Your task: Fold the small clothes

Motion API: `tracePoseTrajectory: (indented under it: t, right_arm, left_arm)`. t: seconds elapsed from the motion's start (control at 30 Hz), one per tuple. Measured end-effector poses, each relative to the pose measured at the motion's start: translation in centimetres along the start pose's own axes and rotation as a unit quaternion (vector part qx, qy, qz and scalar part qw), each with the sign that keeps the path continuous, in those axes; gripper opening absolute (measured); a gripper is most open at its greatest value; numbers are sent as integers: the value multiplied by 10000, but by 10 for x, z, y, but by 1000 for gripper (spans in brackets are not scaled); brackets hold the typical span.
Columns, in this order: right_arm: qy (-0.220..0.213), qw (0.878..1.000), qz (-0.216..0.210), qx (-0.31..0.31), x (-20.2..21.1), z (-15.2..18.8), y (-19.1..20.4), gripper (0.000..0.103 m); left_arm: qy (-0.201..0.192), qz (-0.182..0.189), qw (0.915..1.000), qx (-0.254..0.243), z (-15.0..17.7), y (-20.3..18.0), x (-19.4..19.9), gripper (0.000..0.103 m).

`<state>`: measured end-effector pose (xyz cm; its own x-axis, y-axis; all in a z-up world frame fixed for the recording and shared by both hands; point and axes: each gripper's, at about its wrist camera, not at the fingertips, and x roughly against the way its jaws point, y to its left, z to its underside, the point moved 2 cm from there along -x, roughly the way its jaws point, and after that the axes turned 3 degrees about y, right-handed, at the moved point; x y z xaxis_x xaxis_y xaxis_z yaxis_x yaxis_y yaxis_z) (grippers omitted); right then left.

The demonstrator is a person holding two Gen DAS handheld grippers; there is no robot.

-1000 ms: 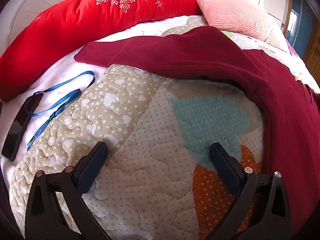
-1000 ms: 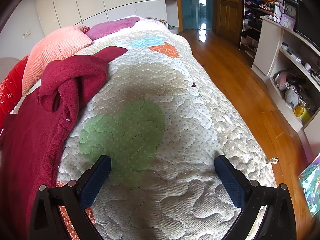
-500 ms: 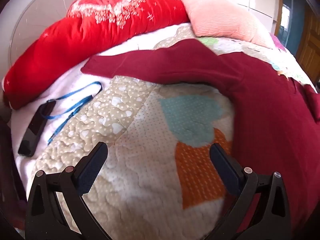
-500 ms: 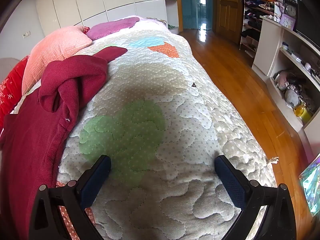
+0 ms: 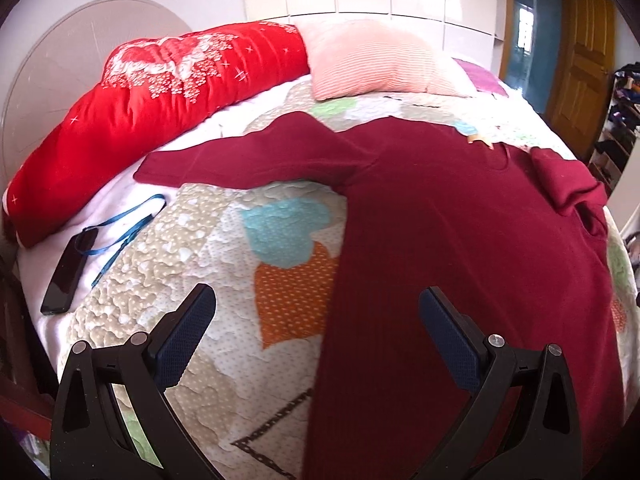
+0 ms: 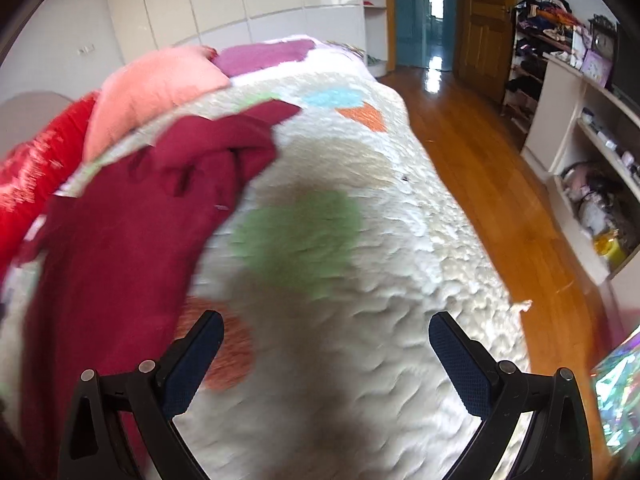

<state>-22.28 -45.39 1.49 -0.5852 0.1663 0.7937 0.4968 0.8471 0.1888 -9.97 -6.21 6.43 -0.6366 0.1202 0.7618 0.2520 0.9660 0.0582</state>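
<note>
A dark red sweater [image 5: 460,240] lies flat on the bed's quilt [image 5: 192,248], its body running lengthwise from the near edge toward the pink pillow [image 5: 372,64]. One sleeve [image 5: 248,160] stretches sideways toward the red bolster [image 5: 160,92]; the other is bunched up beyond the sweater, its shape hard to read. The left tool [image 5: 316,324] hovers wide open over the sweater's hem, holding nothing. The right tool [image 6: 326,354] is also wide open and empty; its view is blurred.
</note>
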Motion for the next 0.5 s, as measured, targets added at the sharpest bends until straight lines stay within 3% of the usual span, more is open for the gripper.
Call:
tracePoseTrajectory:
  t: [0.23, 0.37, 0.5]
  right_arm:
    - [-473, 9973, -515, 220, 43, 3, 64, 103]
    - [-349, 9980, -246, 472, 29, -3, 103, 103]
    - [-429, 9971, -240, 589, 24, -1, 125, 103]
  left_arm:
    - [-4, 200, 9998, -50, 0, -21, 5, 102]
    - [-56, 362, 9993, -110, 1, -29, 11, 102]
    - [-100, 525, 9985, -84, -3, -33, 15, 102]
